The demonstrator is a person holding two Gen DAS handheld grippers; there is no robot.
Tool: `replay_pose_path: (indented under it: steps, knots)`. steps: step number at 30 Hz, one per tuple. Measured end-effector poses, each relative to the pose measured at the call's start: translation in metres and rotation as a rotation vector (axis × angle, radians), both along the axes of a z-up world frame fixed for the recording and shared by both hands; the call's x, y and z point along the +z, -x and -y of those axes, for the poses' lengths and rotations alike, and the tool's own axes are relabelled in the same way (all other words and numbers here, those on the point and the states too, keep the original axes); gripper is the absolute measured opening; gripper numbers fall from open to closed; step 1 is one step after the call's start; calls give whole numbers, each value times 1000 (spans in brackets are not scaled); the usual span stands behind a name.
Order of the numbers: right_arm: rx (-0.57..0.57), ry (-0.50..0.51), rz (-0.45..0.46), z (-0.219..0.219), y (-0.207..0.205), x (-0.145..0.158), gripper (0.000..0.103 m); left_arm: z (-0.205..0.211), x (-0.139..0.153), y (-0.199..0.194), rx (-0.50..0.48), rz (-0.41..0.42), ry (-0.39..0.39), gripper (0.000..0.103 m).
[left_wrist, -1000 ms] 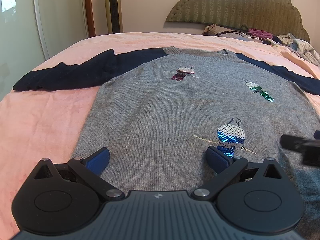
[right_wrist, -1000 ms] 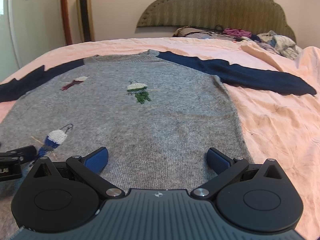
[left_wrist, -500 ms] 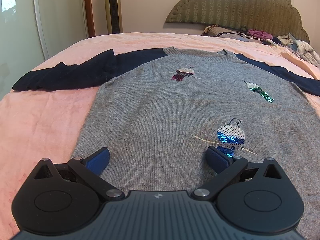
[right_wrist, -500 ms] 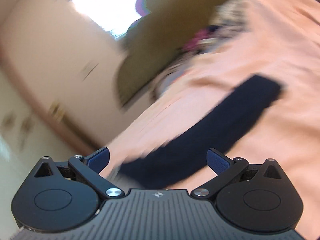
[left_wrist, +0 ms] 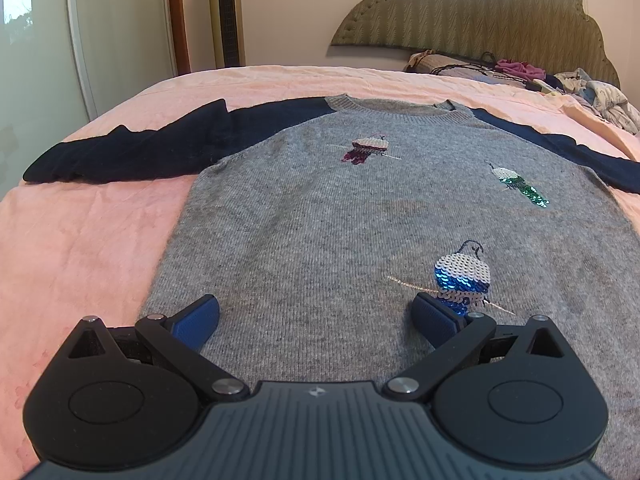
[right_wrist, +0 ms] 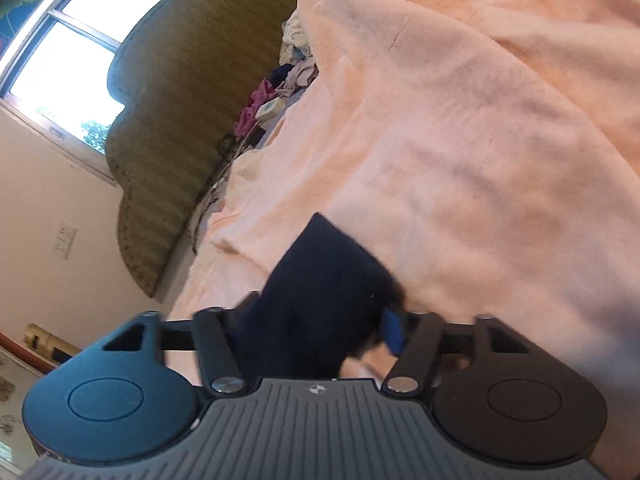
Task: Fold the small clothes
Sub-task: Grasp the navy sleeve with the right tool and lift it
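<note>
Barely started: grey knit sweater with navy sleeves (left_wrist: pixel 360 240) lies flat mid-frame on the pink bed (left_wrist: pixel 80 240). Left tool (left_wrist: pixel 316 316) released above the hem; right tool (right_wrist: pixel 320 328) clenched on a navy sleeve end (right_wrist: pixel 320 280), nothing folded.

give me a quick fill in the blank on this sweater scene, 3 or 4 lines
1. The gray sweater lies spread on a ____ bedcover.
2. The right gripper has its fingers around the end of a ____ sleeve.
3. The left gripper hovers over the hem with its fingers ____.
4. The sequin bird nearest the left gripper has a ____ band.

Missing words: pink; navy; open; blue
</note>
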State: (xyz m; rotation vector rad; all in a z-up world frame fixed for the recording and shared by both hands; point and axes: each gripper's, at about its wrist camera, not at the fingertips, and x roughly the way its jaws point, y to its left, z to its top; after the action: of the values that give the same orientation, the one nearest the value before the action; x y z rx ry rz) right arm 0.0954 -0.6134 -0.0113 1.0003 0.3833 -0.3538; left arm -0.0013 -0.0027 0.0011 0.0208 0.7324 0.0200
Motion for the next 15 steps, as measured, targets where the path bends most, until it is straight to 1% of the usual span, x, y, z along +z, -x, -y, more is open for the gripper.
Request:
replay_pose_path:
  steps: [1,2,3,5,7,9,11,13,15]
  knots:
    - [-10,1,-15,2,-1,-1,27,0,0,0,0,0,0,103]
    - [-16,7,-19,2,-1,-2,18,0,0,0,0,0,0,103]
    - [-18,18,-17,2,-2,-1,15,0,0,0,0,0,0,103]
    - [-7,55,-2,-9,0,11,14,0,0,-1,0,0,1,103]
    - [62,116,46,-37,-3,34,14,1,1,-2,0,1,2,103]
    - [199,146,118,-84,-12,58,14,1,0,-3,-1,1,4,103]
    - [378,142,166,-145,-27,74,14,2,0,-4,-1,1,4,103]
    - [567,147,181,-216,-44,81,14,2,0,-4,-1,1,5,103]
    - [738,121,176,-283,-59,76,14,2,0,-4,-1,1,5,103]
